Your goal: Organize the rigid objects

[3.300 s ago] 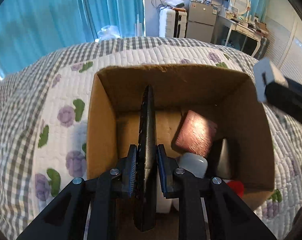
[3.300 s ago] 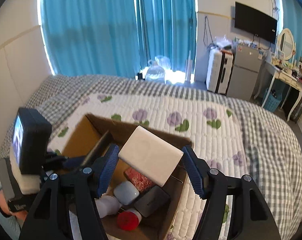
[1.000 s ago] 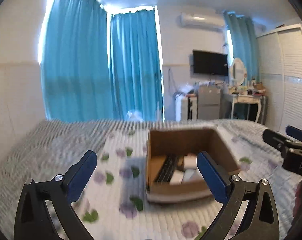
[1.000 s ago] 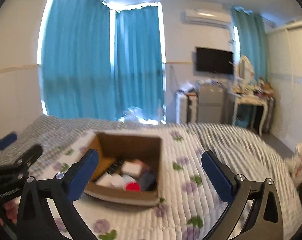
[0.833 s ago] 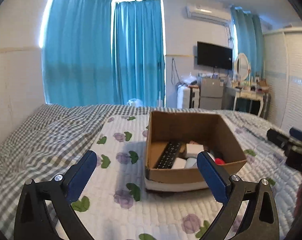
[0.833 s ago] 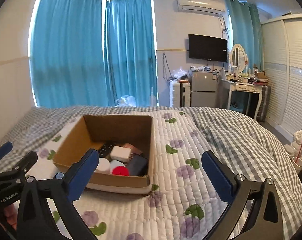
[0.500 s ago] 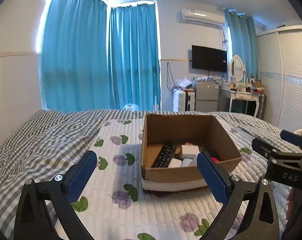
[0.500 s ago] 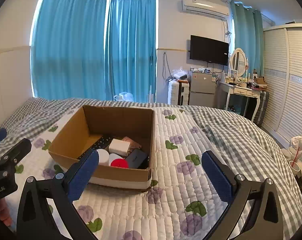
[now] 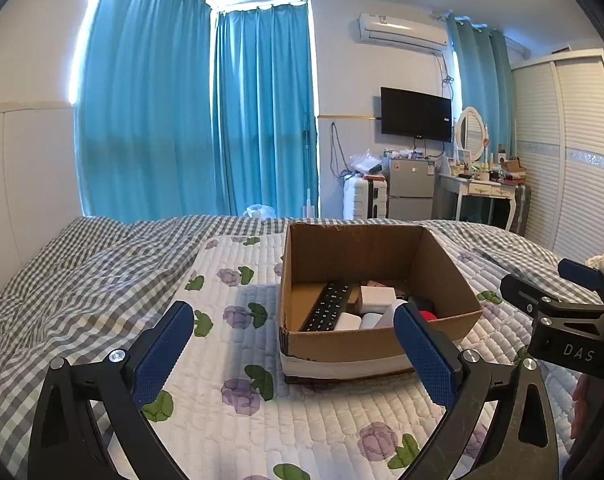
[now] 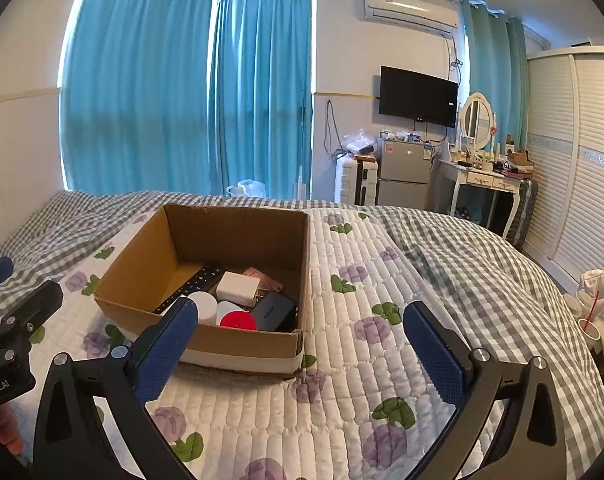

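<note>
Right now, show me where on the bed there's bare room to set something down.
Free: the white floral quilt right of the cardboard box, up to the gingham blanket; also the quilt strip left of the box. Crowded: the box floor, packed with the remote, white adapter, black case and red cap.

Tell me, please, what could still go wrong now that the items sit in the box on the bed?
The cardboard box rests on a soft quilt, so leaning on the bed could tip it. Inside, the white adapter lies on top of other items and might slide. The left gripper and right gripper are open and empty.
</note>
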`<state>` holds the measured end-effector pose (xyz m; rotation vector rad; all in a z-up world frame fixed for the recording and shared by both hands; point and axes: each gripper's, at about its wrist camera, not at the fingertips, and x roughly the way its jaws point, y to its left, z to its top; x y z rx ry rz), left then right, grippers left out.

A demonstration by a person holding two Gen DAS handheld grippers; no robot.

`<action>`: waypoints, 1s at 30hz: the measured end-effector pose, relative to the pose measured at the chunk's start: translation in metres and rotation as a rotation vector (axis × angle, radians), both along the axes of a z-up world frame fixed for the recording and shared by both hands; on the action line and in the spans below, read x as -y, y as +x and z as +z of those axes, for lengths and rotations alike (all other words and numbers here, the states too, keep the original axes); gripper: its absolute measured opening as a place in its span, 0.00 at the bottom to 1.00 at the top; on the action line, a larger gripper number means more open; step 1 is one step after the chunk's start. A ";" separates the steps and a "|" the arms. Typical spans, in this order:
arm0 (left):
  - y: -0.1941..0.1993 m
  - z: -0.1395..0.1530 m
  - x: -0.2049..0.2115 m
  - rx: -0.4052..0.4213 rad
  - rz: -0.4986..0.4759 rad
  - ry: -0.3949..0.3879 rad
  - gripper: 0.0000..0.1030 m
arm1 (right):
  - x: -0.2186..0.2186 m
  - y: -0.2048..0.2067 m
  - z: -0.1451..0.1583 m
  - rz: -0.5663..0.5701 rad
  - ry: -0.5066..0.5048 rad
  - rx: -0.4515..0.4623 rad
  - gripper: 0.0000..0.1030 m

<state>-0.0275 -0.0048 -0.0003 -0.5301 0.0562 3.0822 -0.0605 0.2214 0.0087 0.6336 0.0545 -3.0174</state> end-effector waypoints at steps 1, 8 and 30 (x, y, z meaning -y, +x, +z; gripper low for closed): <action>-0.001 -0.001 0.000 0.002 0.001 0.000 0.99 | 0.000 0.000 0.000 0.001 -0.001 -0.001 1.00; -0.001 -0.002 0.002 0.006 0.001 -0.001 0.99 | -0.001 -0.001 0.001 -0.005 -0.003 0.002 1.00; 0.000 0.000 0.004 0.009 0.004 -0.006 0.99 | -0.001 0.000 -0.001 -0.012 -0.002 0.009 1.00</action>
